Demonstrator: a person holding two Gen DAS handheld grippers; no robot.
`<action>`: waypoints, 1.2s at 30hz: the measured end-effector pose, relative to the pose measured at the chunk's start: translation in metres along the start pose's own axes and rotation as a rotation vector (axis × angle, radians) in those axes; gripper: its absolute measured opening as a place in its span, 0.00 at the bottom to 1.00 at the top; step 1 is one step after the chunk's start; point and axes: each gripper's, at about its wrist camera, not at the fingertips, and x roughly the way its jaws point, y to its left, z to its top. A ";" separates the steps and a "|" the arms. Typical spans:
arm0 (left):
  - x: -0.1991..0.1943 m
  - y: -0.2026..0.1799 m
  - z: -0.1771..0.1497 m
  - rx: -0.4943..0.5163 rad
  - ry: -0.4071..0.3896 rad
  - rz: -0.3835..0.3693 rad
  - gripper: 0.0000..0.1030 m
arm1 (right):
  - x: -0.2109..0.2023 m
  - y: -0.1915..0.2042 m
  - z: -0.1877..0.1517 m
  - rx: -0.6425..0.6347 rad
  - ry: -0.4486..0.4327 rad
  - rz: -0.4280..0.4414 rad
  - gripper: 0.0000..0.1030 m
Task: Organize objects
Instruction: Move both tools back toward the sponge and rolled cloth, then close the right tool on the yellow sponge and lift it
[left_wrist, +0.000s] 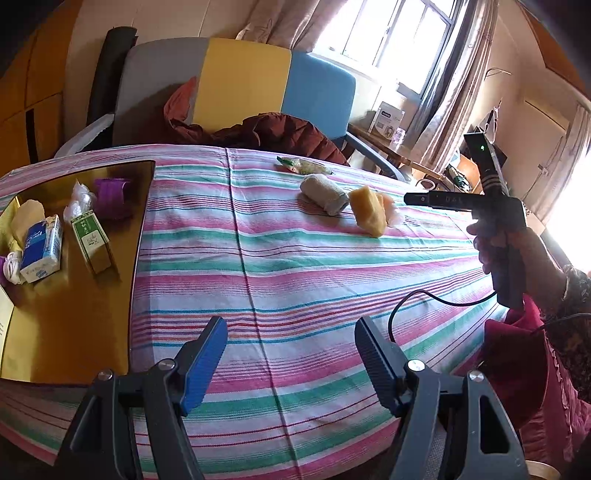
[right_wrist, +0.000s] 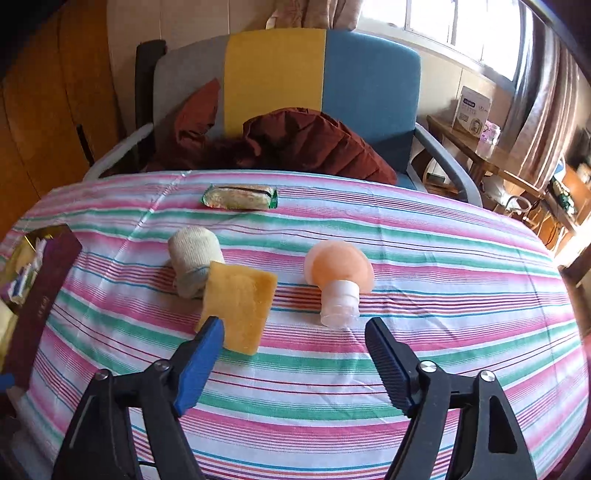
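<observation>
Yellow sponge (right_wrist: 238, 308) lies on the striped bench (right_wrist: 424, 266), touching the bandage roll (right_wrist: 194, 260). Your right tool (right_wrist: 293, 354) stands apart, empty; left tool (left_wrist: 290, 358) likewise. Centre on the sponge before closing.

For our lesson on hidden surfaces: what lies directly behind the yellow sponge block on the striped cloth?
Behind the yellow sponge block lies a rolled cream-and-grey knitted cloth, touching it. The roll's near lower end is covered by the sponge, so that part cannot be seen.

Bare striped cloth (right_wrist: 332, 369) lies open before the sponge (right_wrist: 240, 306) and bottle (right_wrist: 338, 280).
</observation>
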 end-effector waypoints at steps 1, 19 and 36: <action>0.001 -0.001 0.000 0.003 0.004 -0.001 0.70 | 0.001 -0.001 0.002 0.017 0.001 0.035 0.83; 0.017 -0.011 0.008 0.023 0.044 0.026 0.70 | 0.084 0.006 0.002 0.179 0.170 0.247 0.52; 0.124 -0.056 0.110 -0.052 0.108 -0.011 0.75 | 0.072 -0.025 -0.009 0.214 0.287 0.137 0.52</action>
